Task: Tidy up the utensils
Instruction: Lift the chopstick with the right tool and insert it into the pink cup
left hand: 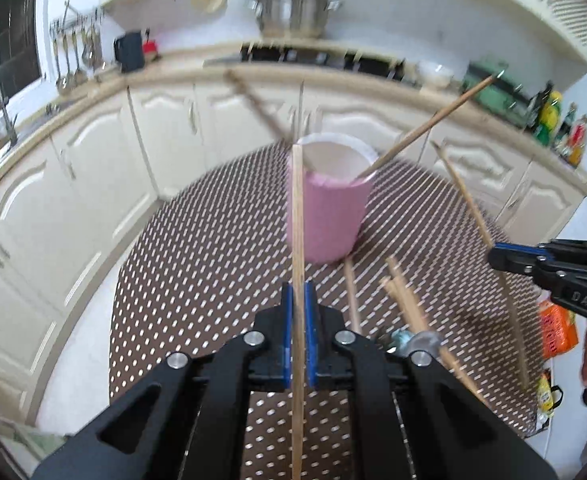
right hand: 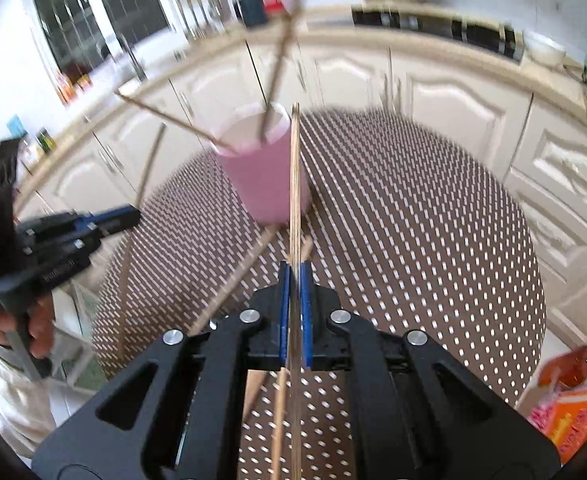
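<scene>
Both grippers are clamped, one chopstick each. Left gripper [left hand: 299, 292] pinches a pale wooden chopstick [left hand: 297, 216] between its blue pads, stick running up toward the near rim of the pink cup [left hand: 327, 216]. Right gripper [right hand: 295, 272] is squeezed on its own chopstick [right hand: 294, 184], tip close to the cup's near rim too. The cup stands upright on the dotted brown tablecloth [left hand: 197, 264], with two chopsticks [left hand: 425, 128] already leaning out of it at wide angles. Several loose chopsticks [left hand: 403, 300] lie on the cloth just in front of the cup, near its base. Risks, as I judge them: both held sticks are long and gripped low, so a tip could catch the rim or wall and tip the light cup. The two sticks aimed at one mouth might cross or knock each other, or lever out the ones leaning inside. A thin round stick could also twist in the pads and drop short onto the cloth. The pictures are blurred, so exact tip clearance can't be told.
</scene>
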Action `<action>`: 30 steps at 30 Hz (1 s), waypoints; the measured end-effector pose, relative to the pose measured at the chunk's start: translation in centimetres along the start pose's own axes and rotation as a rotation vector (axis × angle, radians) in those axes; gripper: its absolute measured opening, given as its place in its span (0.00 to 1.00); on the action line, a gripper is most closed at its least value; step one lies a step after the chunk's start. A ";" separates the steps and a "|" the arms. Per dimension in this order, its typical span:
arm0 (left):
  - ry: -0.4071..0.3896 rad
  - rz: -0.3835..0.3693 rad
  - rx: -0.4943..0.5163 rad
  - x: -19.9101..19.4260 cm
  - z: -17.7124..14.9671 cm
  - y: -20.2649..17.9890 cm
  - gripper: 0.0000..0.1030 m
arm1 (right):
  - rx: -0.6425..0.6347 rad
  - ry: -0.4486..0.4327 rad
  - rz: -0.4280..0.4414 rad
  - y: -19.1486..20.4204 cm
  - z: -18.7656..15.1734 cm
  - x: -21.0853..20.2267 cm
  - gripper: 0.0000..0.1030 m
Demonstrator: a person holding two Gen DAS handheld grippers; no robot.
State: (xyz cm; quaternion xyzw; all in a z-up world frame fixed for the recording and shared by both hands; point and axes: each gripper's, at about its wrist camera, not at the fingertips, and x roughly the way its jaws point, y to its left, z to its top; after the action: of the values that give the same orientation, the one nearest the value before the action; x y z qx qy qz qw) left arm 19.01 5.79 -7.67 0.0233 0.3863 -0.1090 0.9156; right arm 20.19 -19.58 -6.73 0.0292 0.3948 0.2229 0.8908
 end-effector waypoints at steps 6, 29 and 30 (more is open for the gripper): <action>-0.201 -0.073 0.030 -3.2 0.3 -2.6 0.06 | -0.005 -0.180 0.052 2.1 -0.4 -3.5 0.05; -0.746 0.028 -0.105 -3.3 9.7 -4.4 0.06 | 0.175 -0.741 0.001 -3.0 6.5 -0.3 0.05; -0.753 0.027 -0.113 -3.1 9.9 -4.1 0.06 | 0.189 -0.745 0.015 -3.5 6.9 0.3 0.05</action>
State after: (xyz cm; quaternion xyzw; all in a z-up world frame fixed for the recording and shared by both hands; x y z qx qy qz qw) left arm 23.00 1.05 1.65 -0.0636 0.0280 -0.0762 0.9947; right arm 26.65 -21.75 -3.00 0.1930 0.0627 0.1660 0.9650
